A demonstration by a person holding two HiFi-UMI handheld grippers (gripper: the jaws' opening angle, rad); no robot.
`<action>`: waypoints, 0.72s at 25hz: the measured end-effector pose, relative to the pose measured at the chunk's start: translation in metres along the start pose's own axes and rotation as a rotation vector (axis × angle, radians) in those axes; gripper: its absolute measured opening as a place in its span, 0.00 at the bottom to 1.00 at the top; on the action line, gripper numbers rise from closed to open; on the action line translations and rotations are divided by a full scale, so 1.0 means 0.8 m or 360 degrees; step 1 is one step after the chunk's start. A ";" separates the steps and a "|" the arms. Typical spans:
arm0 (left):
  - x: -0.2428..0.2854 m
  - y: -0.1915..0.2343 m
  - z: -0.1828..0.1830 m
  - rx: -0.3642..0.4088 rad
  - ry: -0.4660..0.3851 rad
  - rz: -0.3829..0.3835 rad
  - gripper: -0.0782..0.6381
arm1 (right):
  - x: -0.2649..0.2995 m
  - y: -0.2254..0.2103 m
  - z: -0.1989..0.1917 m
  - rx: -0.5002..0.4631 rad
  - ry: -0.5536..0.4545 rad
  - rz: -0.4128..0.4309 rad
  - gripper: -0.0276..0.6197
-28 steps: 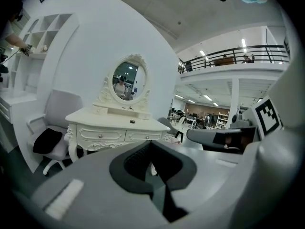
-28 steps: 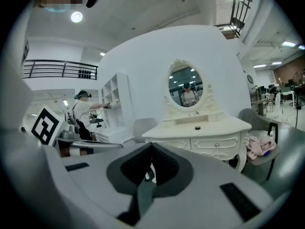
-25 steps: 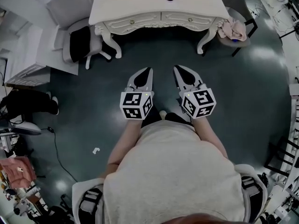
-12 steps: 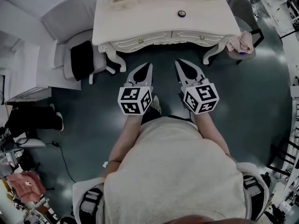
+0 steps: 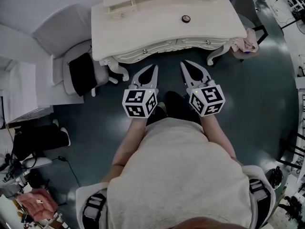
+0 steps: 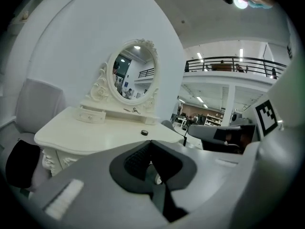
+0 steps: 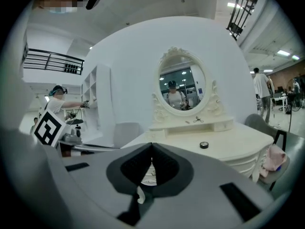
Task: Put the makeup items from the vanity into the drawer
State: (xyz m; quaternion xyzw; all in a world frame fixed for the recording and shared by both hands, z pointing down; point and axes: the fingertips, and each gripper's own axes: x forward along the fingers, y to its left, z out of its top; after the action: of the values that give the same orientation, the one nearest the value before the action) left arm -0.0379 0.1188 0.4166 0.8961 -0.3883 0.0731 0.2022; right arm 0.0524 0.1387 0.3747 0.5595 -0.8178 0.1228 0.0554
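Note:
The white vanity [image 5: 157, 30] stands just ahead of me. A small black round container [image 5: 186, 18] lies on its top, also seen from the left gripper view [image 6: 144, 132] and the right gripper view [image 7: 204, 145]. A scissors-like tool [image 7: 196, 120] lies on the raised shelf under the oval mirror [image 7: 182, 85]. Two front drawers with knobs [image 5: 145, 51] are closed. My left gripper [image 5: 153, 67] and right gripper [image 5: 183, 63] hang side by side over the floor, short of the vanity's front edge. Both are shut, with nothing between their jaws.
A grey chair [image 5: 66, 37] with a black thing [image 5: 82, 73] on it stands left of the vanity. Another chair carrying pink cloth [image 5: 245, 36] is at the right. A white cabinet [image 5: 21, 92] sits further left. A person [image 7: 261, 92] stands in the background.
The vanity has come closer and lower in the head view. Both grippers have moved forward toward it, side by side and still shut.

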 end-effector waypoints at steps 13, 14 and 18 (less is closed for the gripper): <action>0.064 0.067 0.024 -0.0039 0.0032 0.0058 0.12 | 0.100 -0.040 0.019 -0.0008 0.0011 0.0055 0.05; 0.072 0.076 0.029 -0.0044 0.0025 0.0075 0.12 | 0.111 -0.046 0.023 -0.0012 0.0008 0.0061 0.05; 0.116 0.100 0.060 -0.0022 0.0003 0.0094 0.12 | 0.154 -0.085 0.039 -0.0011 -0.0007 0.0052 0.05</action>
State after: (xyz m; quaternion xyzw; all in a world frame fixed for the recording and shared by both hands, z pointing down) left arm -0.0337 -0.0125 0.4243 0.8827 -0.4149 0.0773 0.2066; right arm 0.0715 -0.0041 0.3821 0.5462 -0.8273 0.1198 0.0535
